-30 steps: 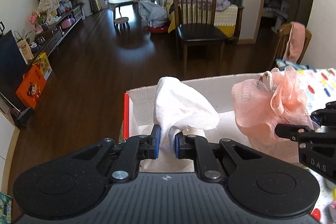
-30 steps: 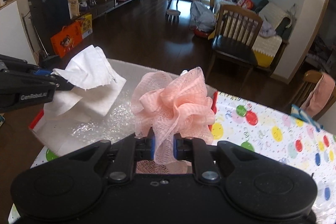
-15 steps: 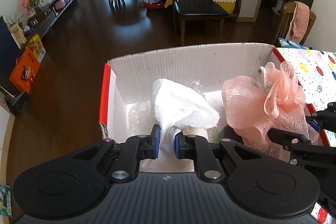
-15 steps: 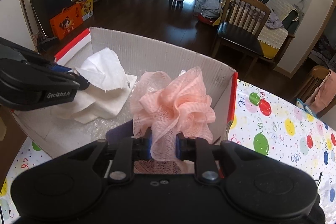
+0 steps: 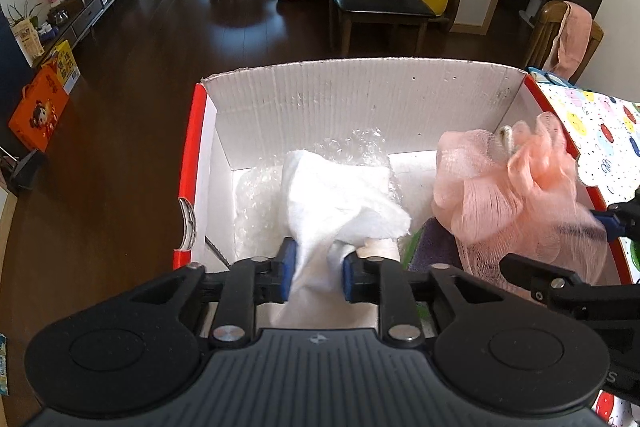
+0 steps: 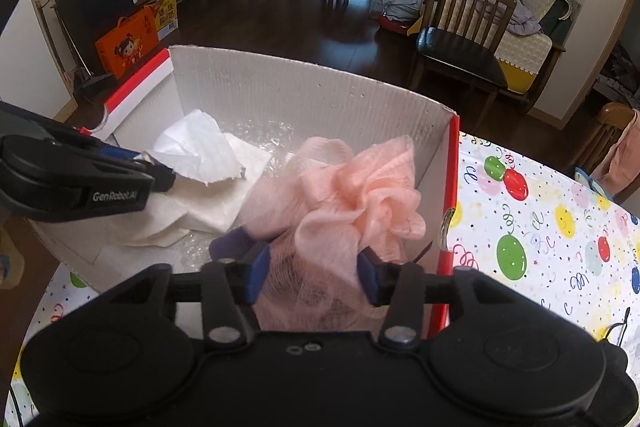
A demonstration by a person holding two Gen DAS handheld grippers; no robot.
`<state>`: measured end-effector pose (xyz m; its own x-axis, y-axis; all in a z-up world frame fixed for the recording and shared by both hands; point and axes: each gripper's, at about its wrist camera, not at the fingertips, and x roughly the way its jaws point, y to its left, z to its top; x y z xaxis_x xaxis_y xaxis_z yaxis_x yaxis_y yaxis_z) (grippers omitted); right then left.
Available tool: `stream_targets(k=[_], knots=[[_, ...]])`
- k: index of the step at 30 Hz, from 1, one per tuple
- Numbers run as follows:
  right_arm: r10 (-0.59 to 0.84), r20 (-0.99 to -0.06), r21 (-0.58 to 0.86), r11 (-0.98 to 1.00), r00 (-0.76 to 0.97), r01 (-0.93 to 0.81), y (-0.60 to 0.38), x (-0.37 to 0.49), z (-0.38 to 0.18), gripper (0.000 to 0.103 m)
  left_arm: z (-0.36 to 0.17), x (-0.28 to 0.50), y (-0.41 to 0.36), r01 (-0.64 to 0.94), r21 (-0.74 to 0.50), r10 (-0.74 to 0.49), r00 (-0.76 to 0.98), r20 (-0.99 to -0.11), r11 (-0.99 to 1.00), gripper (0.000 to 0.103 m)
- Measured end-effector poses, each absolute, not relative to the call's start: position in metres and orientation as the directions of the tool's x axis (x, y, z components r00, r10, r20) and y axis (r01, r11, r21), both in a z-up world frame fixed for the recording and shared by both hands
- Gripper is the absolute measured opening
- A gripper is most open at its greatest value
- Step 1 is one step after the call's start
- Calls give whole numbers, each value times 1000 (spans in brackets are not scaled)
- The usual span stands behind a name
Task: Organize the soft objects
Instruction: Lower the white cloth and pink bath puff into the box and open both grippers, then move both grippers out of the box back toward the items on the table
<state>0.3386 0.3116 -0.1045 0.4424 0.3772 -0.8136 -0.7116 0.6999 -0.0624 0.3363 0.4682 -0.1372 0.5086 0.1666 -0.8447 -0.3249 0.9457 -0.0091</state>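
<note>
Inside the cardboard box (image 5: 360, 95): left gripper (image 5: 316, 269) jaws just opening, white cloth (image 5: 340, 195) loose between them; right gripper (image 6: 314, 277) jaws just opening, pink bath pouf (image 6: 352, 195) slack between.

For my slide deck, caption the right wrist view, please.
Right gripper, jaws just opening, releases a pink bath pouf into the cardboard box beside a white cloth.

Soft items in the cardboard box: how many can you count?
3: a white cloth at the left, a pink mesh sponge at the right, a purple item partly hidden under the sponge. More may be hidden.
</note>
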Motion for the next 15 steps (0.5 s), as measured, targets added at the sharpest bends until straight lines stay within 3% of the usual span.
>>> stream_targets(k=[2,3,4,15], knots=[[380,-810,-65,699,447,-712,310,337,-103,55,-136,336,468,-321,-20,157,515,-842,947,47],[382,-809,-64,699,448,-712,310,336,-102,55,-136,335,467,-322,-24,155,517,-842,947,66],[383,-808,-62,700,448,-712,309,336,-101,56,-135,334,467,-323,-26,154,520,-840,946,72],[458,-767,-5,697,450,-717,287,321,-68,70,-111,317,456,-295,-21,156,564,-811,955,72]])
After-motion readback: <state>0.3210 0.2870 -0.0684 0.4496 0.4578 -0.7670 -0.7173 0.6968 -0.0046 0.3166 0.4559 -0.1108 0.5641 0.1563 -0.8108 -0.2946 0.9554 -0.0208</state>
